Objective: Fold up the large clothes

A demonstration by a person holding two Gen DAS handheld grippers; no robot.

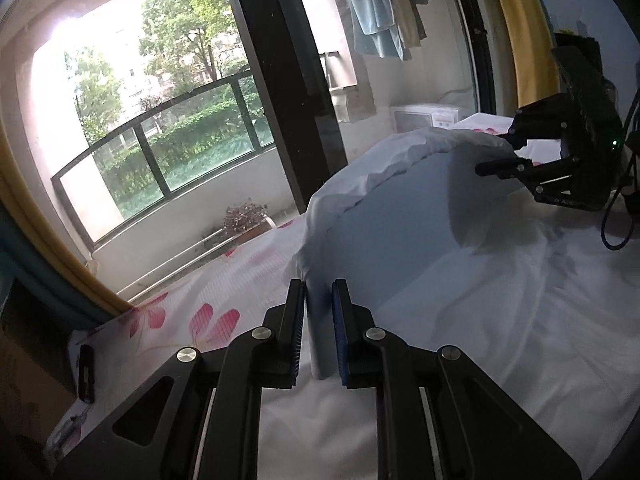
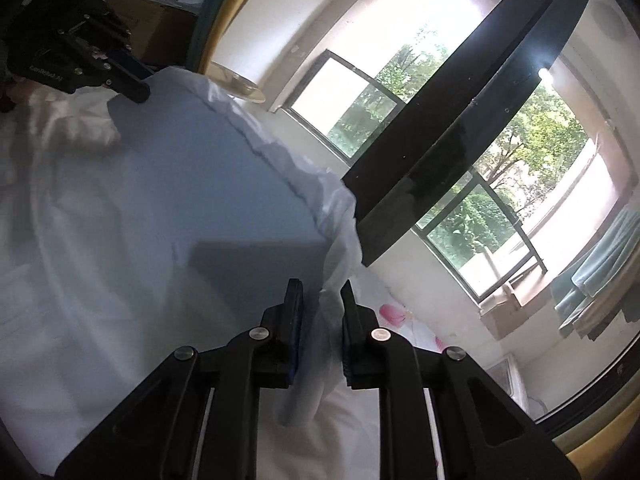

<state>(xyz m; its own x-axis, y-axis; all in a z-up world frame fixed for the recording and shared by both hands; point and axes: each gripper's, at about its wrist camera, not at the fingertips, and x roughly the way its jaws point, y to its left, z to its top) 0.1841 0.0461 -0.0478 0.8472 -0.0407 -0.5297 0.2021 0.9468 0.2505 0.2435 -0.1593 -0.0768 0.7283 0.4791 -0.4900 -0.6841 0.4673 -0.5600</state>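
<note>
A large white garment (image 1: 420, 208) lies on the bed, one edge lifted and stretched between both grippers. My left gripper (image 1: 320, 292) is shut on a bunched corner of that edge, which runs between its blue pads. In the left wrist view the right gripper (image 1: 504, 152) holds the far end of the raised hem. In the right wrist view my right gripper (image 2: 322, 294) is shut on gathered white garment (image 2: 180, 184) cloth, and the left gripper (image 2: 134, 88) pinches the other corner at upper left. The rest of the garment lies rumpled on the bed below.
A floral bed sheet (image 1: 208, 312) covers the bed under the garment. Beyond it is a sliding glass door with a dark frame (image 1: 280, 80), a balcony railing (image 1: 160, 140) and a potted plant (image 1: 244, 216). Clothes (image 1: 380, 8) hang above. A cardboard box (image 2: 160, 24) stands behind the left gripper.
</note>
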